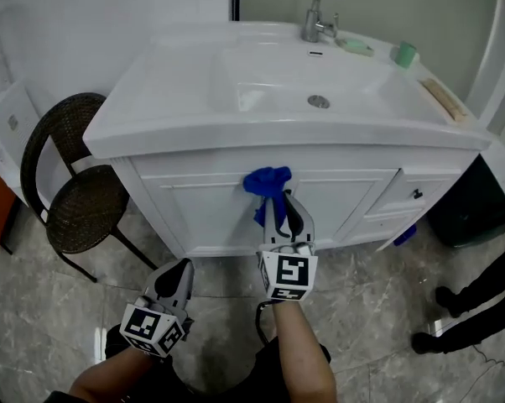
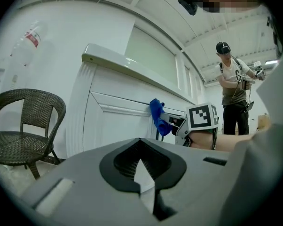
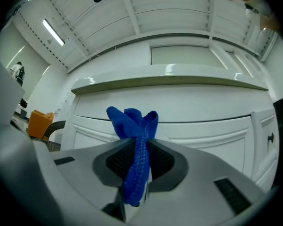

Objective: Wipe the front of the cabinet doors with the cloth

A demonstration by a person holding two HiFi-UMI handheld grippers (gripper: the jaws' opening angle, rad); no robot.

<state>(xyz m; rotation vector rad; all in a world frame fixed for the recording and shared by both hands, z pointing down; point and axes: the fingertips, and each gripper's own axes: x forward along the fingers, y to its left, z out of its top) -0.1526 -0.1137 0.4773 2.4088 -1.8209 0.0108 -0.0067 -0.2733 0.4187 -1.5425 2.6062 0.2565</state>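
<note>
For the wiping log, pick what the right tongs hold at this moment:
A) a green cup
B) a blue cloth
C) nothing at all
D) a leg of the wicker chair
B: in the right gripper view the right tongs are shut on a blue cloth, with its bunched end sticking up in front of the white cabinet door.

brown woven chair (image 1: 85,200): at the left, on the grey stone floor (image 1: 387,309) | white sink (image 1: 194,74): silver tap (image 1: 320,11) at its back | green cup (image 1: 405,54): right of the tap | person in a cap (image 2: 233,88): standing far off
</note>
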